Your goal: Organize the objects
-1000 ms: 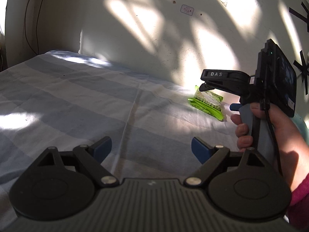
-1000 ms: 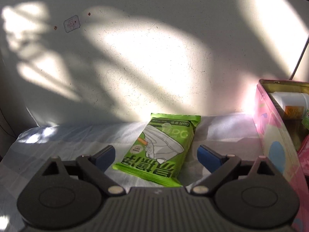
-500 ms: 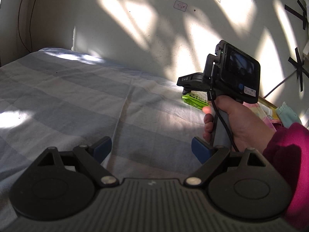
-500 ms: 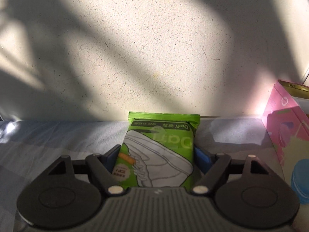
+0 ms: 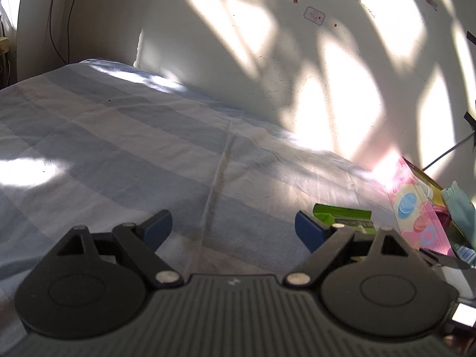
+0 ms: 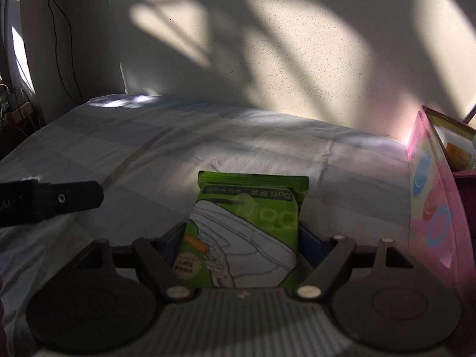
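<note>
A green snack packet [image 6: 247, 226] with a white shoe drawing sits between the fingers of my right gripper [image 6: 244, 244], which is shut on its sides and holds it above the bed. The same packet [image 5: 343, 215] shows in the left wrist view, just behind my left gripper's right finger. My left gripper [image 5: 233, 229] is open and empty over the striped blue bedsheet [image 5: 148, 154]. Its finger [image 6: 59, 200] shows at the left edge of the right wrist view.
A pink tin box [image 6: 437, 208] with blue and pink circles stands open at the right, with items inside; it also shows in the left wrist view [image 5: 416, 208]. A white sunlit wall [image 5: 297, 59] runs behind the bed. A cable [image 6: 59, 44] hangs at the far left.
My right gripper has closed on the green packet and lifted it back from the wall. The right hand and gripper have left the left wrist view.
</note>
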Tool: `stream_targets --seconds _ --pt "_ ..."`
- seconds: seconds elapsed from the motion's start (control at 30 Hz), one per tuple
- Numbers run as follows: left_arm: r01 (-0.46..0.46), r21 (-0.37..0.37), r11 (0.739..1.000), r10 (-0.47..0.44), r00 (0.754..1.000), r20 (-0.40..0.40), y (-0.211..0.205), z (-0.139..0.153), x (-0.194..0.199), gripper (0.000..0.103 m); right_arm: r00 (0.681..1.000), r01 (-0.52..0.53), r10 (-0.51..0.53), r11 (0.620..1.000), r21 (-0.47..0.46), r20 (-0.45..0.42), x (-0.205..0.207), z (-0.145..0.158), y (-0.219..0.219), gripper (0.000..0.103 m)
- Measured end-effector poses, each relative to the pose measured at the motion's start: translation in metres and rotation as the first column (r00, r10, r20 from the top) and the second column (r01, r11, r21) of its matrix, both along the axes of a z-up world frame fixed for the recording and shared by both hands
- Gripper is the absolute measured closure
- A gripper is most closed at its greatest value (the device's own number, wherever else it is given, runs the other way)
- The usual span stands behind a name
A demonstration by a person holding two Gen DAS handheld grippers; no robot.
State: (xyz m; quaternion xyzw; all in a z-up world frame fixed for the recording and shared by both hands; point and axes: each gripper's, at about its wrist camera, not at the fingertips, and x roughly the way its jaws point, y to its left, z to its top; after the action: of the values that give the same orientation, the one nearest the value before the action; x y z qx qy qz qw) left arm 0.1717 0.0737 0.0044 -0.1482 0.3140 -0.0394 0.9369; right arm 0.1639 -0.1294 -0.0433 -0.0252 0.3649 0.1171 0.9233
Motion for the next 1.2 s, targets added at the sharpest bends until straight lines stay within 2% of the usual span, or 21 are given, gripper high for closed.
stream_targets --seconds 0.07,0.13,0.17,0.23,0.3,0.43,0.53,0.67,0.8,0.87,0.93,0.97,1.03,1.07,1.1,1.2 --pt "0.052 0.008 0.999 -0.052 0.999 -0.007 -0.007 -0.003 0.001 0.012 0.998 -0.059 0.059 0.998 -0.016 -0.001 -0.035 0.005 -0.007 0.025" --pt "0.155 0.019 0.988 -0.154 0.988 -0.026 -0.020 -0.008 0.003 0.012 0.997 -0.073 0.073 0.997 -0.027 0.006 -0.064 0.007 -0.017 0.023" --pt "0.203 0.029 0.979 -0.203 0.979 -0.032 -0.027 -0.009 0.003 0.011 0.997 -0.071 0.072 0.997 -0.029 0.010 -0.081 0.008 -0.023 0.022" --pt "0.268 0.085 0.960 -0.268 0.963 -0.012 -0.041 -0.009 -0.003 0.010 0.998 -0.042 0.044 0.999 -0.034 0.039 -0.103 0.010 -0.033 0.013" --pt "0.338 0.076 0.938 -0.338 0.941 -0.014 -0.048 -0.010 -0.009 0.010 0.997 -0.012 0.014 0.999 -0.031 0.076 -0.125 0.010 -0.043 0.008" --pt "0.334 0.084 0.939 -0.338 0.940 0.039 -0.053 0.005 -0.030 0.010 0.994 -0.014 0.018 0.999 -0.037 0.111 -0.155 0.008 -0.049 0.008" --pt "0.380 0.059 0.923 -0.383 0.922 0.049 -0.060 0.014 -0.042 0.010 0.988 -0.041 0.051 0.996 -0.074 0.145 -0.163 0.007 -0.046 0.006" --pt "0.437 0.107 0.893 -0.439 0.898 -0.007 -0.084 0.014 -0.053 0.011 0.990 -0.041 0.050 0.997 -0.068 0.135 -0.157 0.005 -0.047 0.005" --pt "0.500 0.059 0.864 -0.496 0.866 -0.065 -0.093 0.012 -0.063 0.011 0.991 -0.036 0.038 0.999 -0.018 0.127 -0.163 0.006 -0.057 0.006" --pt "0.515 0.046 0.856 -0.511 0.856 -0.081 -0.098 0.010 -0.069 0.011 0.991 -0.037 0.036 0.999 -0.001 0.128 -0.165 0.004 -0.058 0.007" --pt "0.536 0.025 0.844 -0.531 0.841 -0.109 -0.105 0.003 -0.071 0.012 0.990 -0.043 0.042 0.999 -0.001 0.134 -0.167 0.004 -0.057 0.024" --pt "0.547 0.014 0.837 -0.541 0.831 -0.131 -0.110 -0.003 -0.070 0.013 0.990 -0.041 0.041 0.999 -0.004 0.137 -0.167 0.004 -0.056 0.025" --pt "0.544 0.067 0.837 -0.537 0.838 -0.098 -0.119 -0.007 -0.076 0.012 0.988 -0.059 0.059 0.998 -0.002 0.144 -0.169 0.003 -0.055 0.035" --pt "0.545 0.079 0.835 -0.539 0.838 -0.086 -0.123 -0.007 -0.077 0.014 0.987 -0.062 0.062 0.998 -0.005 0.146 -0.170 0.003 -0.054 0.038" --pt "0.554 0.057 0.831 -0.549 0.832 -0.081 -0.124 -0.006 -0.076 0.025 0.986 -0.069 0.069 0.998 -0.007 0.151 -0.171 0.003 -0.053 0.040" --pt "0.547 0.027 0.837 -0.544 0.835 -0.081 -0.126 0.000 -0.072 0.033 0.983 -0.050 0.050 0.999 -0.006 0.174 -0.175 0.004 -0.054 0.042"
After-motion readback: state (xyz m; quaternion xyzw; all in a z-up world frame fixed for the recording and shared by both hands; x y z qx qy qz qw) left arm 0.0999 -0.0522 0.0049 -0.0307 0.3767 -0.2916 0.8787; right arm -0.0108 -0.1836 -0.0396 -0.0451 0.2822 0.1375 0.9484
